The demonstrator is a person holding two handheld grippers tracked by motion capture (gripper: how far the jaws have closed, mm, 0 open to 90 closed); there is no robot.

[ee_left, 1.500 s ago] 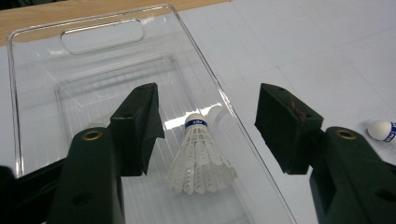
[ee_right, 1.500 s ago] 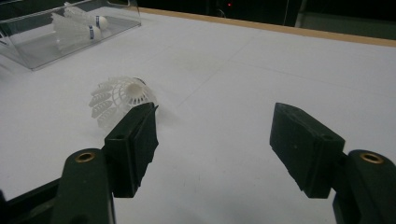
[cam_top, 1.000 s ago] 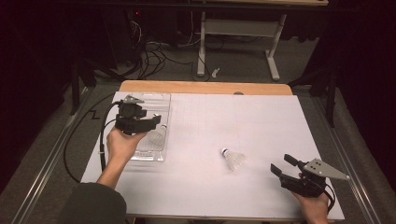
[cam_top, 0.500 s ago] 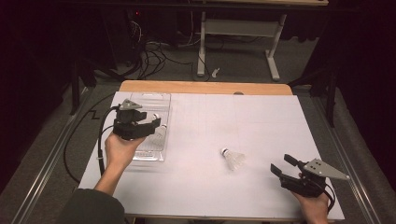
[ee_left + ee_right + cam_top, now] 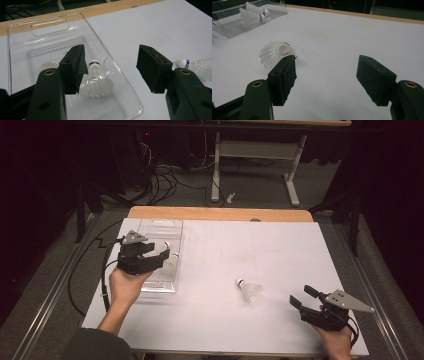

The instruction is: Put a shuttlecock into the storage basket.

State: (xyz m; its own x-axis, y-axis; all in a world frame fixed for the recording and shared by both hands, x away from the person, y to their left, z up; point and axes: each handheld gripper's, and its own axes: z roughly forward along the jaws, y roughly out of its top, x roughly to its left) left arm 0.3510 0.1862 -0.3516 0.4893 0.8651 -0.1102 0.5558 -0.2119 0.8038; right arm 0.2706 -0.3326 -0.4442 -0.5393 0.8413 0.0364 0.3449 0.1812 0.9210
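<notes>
A clear plastic tray (image 5: 155, 227) lies at the table's left. My left gripper (image 5: 161, 254) hovers open over its near half. In the left gripper view a white shuttlecock (image 5: 96, 80) stands cork up in the tray (image 5: 20, 32) between the jaws of that gripper (image 5: 112, 66), nearer the left jaw and untouched; a second shuttlecock (image 5: 106, 60) lies behind it. Another white shuttlecock (image 5: 250, 290) lies on its side on the white table, right of centre. My right gripper (image 5: 300, 295) rests open just right of it. In the right gripper view that shuttlecock (image 5: 275, 53) lies ahead of the left jaw of the open gripper (image 5: 327, 72).
The white sheet (image 5: 260, 245) covers most of the table, with a wooden strip (image 5: 220, 213) along the far edge. A black cable (image 5: 75, 285) loops off the left side. Beyond the table are a desk frame (image 5: 255, 150) and floor cables.
My left gripper has drifted slightly toward the near end of the tray, still open. The right gripper and the loose shuttlecock have stayed put.
</notes>
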